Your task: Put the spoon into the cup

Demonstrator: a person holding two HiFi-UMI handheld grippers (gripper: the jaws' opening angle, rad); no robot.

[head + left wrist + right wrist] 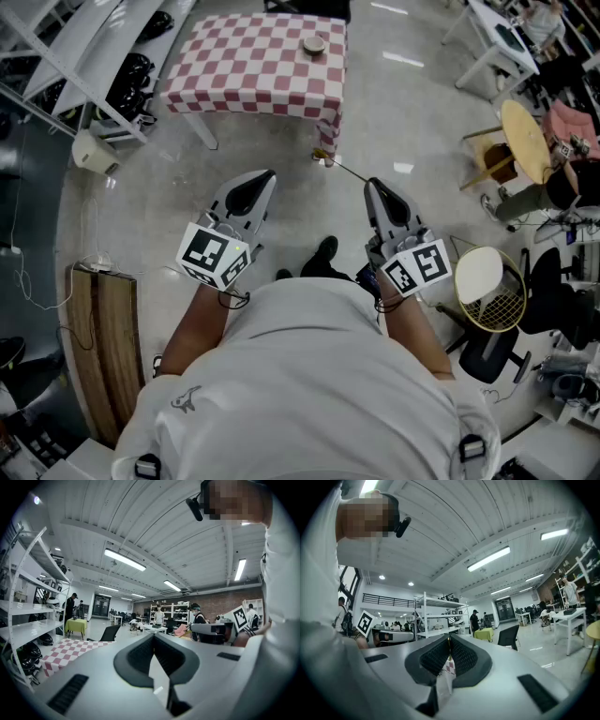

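Observation:
A small round cup (313, 44) stands near the far right edge of a table with a red-and-white checked cloth (253, 66), well ahead of me. A thin long thing with a yellowish end (339, 167) lies on the floor by that table's near right corner; whether it is the spoon I cannot tell. My left gripper (267, 176) and right gripper (372, 184) are held side by side over the floor, short of the table. Both are shut with nothing in them: the left gripper (153, 637) and the right gripper (449, 639) have their jaws meeting at the tip. The checked cloth (70, 649) shows low at left.
Metal shelving (84, 56) runs along the left. A wooden board (105, 347) lies on the floor at my left. To the right are a round yellow table (525, 141), a round wire frame (492, 286) and office chairs. My shoe (324, 251) shows between the grippers.

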